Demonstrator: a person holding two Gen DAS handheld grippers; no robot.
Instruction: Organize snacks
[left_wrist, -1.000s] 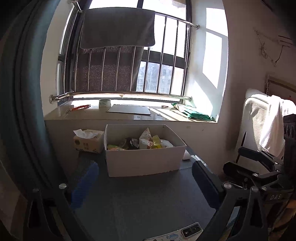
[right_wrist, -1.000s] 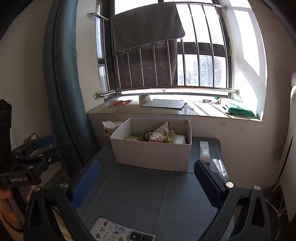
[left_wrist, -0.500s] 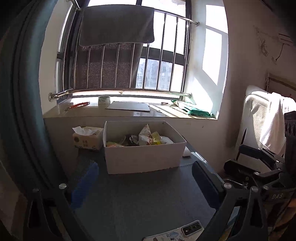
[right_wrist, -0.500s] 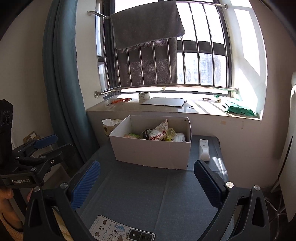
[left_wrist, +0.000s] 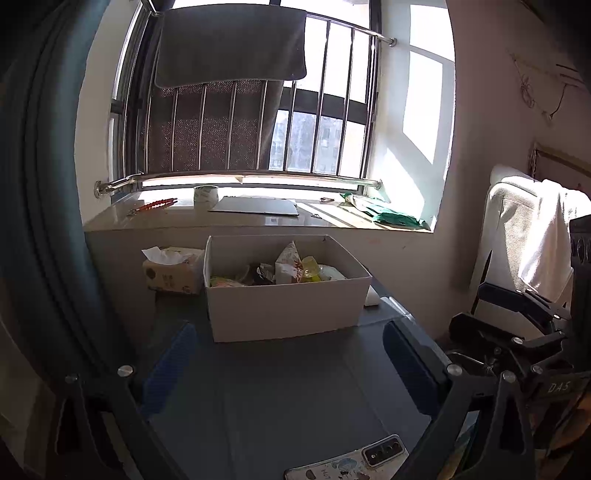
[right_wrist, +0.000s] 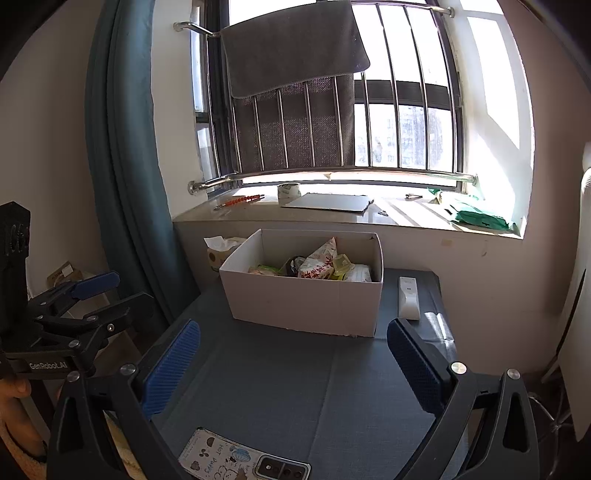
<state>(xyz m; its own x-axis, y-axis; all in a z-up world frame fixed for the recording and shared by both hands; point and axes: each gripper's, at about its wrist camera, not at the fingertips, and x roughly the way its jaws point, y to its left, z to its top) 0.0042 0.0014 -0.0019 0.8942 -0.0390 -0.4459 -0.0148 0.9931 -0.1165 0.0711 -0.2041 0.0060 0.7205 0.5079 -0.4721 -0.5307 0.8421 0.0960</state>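
Snacks (right_wrist: 317, 266) all sit piled in the box (left_wrist: 288, 306) at the table's (right_wrist: 295, 387) far end, none left out that I see, so sorting looks done, my left gripper (left_wrist: 288, 373) and right gripper (right_wrist: 295, 363) both spread wide, empty

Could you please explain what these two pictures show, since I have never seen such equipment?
A person holds two hand tools, each with two blue-padded jaws and a camera looking forward between them. One picture comes from the left gripper, the other from the right gripper. Both stand open and hold nothing. Ahead, on a grey table, stands a white box with snack packets inside. A tissue pack sits behind it on the left, a white remote lies to its right, and a phone lies nearest.
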